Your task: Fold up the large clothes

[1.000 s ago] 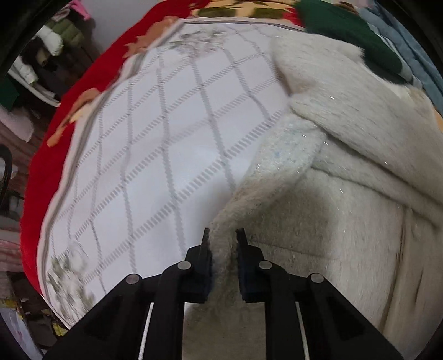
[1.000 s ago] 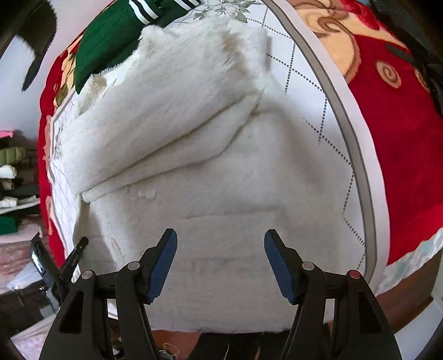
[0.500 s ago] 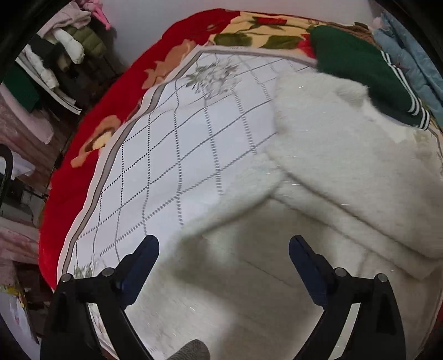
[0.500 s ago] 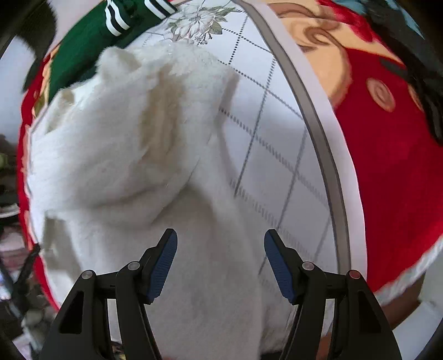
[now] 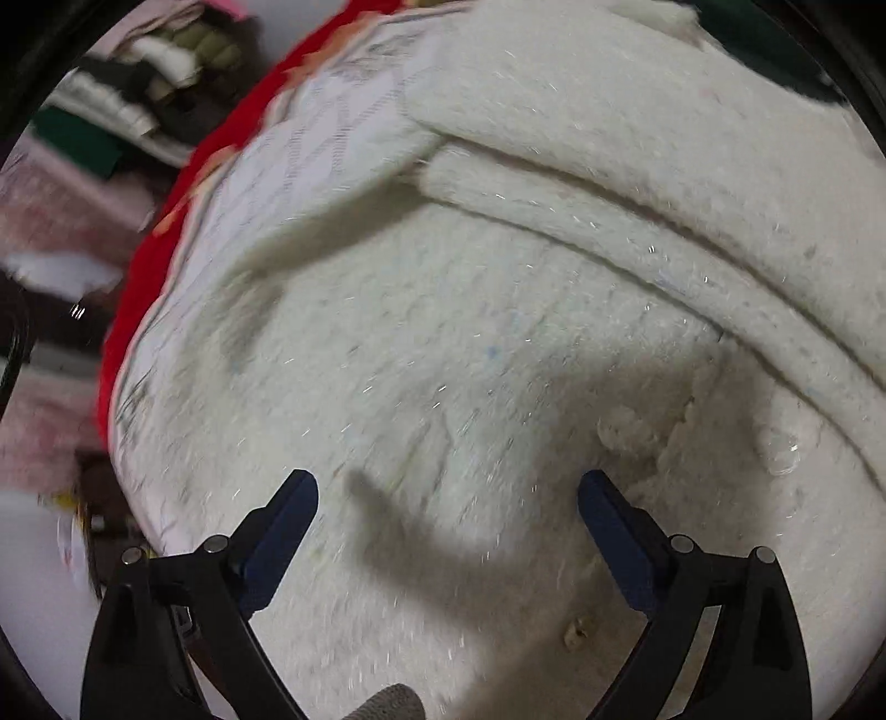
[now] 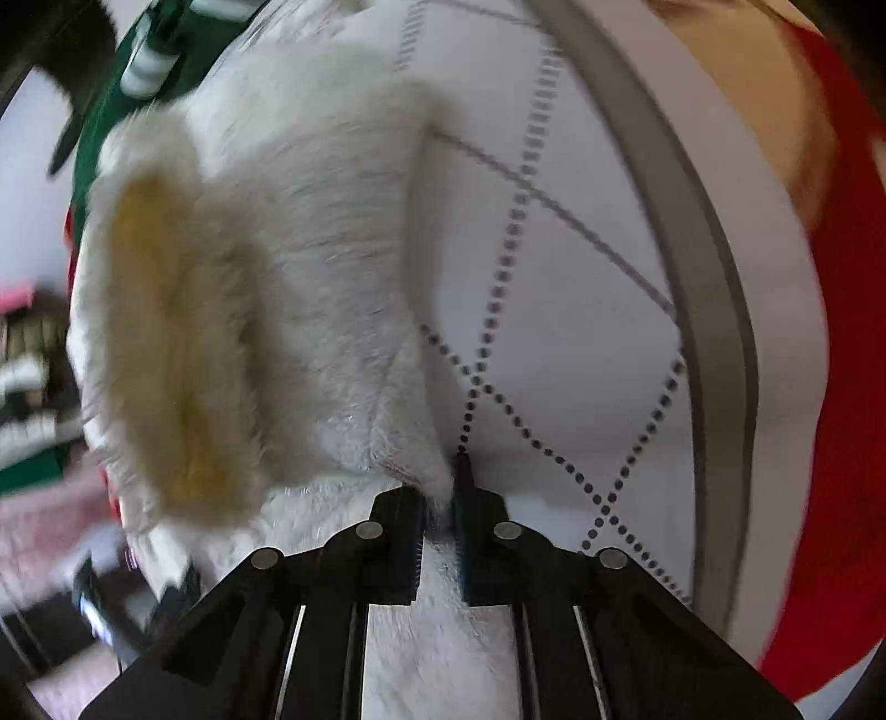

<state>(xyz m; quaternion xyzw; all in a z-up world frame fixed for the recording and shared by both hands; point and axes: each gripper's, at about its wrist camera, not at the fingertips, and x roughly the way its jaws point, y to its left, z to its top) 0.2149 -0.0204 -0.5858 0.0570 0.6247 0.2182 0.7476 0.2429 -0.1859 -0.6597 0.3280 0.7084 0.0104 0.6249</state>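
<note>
One fluffy white coat (image 5: 498, 332) sprawls across the quilted bedspread (image 6: 581, 332), long axis running away from both tools. Right gripper (image 6: 443, 493) has just closed, pinching its right-hand edge (nearer hand); left gripper (image 5: 448, 498) hovers spread, empty.

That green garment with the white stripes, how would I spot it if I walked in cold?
Start at the bed, covered by a white quilted blanket with a dotted diamond pattern and a red border. On it lies a big fluffy white coat. Past the coat's far end lies the green garment, set apart by dark green fabric and white stripes, the only non-white clothing on the blanket.
</note>
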